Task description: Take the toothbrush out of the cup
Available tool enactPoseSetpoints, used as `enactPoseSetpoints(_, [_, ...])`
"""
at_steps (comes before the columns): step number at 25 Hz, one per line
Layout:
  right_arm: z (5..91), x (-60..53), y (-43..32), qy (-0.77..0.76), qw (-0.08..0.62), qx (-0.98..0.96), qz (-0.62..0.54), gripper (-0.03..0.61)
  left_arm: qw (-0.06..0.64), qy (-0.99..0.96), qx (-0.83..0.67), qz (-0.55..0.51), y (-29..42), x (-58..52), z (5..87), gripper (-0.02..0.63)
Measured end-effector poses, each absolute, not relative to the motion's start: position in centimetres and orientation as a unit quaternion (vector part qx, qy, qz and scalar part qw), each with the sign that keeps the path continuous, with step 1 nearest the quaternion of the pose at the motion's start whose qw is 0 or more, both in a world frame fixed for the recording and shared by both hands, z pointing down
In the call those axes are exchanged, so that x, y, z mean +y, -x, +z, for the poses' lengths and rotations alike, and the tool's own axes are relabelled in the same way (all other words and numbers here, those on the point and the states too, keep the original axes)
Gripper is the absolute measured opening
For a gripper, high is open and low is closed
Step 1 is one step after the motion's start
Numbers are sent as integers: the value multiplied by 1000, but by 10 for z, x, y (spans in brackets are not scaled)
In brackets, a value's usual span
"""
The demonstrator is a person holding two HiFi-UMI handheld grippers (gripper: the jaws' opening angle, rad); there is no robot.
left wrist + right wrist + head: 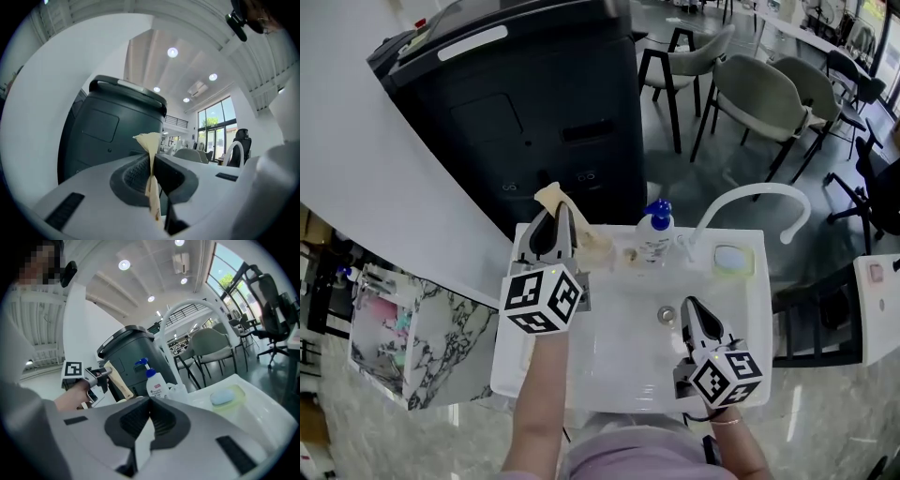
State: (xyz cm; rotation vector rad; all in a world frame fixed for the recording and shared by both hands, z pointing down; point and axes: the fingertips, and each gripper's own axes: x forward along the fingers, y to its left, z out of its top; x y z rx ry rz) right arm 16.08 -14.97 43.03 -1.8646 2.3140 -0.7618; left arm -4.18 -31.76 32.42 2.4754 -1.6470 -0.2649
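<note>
left gripper [557, 217] jaws clenched on toothbrush [551, 195], raised, seemingly clear of cup [181, 391]. right gripper [689, 307] jaws together, empty. set-down remains.

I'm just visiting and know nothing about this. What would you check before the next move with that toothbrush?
1. Left claw has a grip on the toothbrush: ok, the jaws pinch it.
2. Toothbrush is free of the cup: cannot tell, because no view shows its lower end or the cup clearly.
3. Right claw is out of the way: ok, it is shut, empty and over the sink, apart from the left one.
4. Soap bottle is undisturbed: ok, it stands upright at the sink's back edge.
5. Toothbrush is clear of the soap bottle: ok, there is a gap between them.
</note>
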Motion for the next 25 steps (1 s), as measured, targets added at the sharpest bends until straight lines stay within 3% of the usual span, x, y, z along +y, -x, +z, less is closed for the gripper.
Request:
enactPoseSetpoints(10, [426, -143, -105, 538, 20, 808, -237, 5, 51, -814, -573, -84, 102, -238, 301, 21])
enactPoseSetpoints(25, [437, -133, -22, 442, -51, 872, -205, 5, 156, -780, -605, 34, 166, -152, 397, 21])
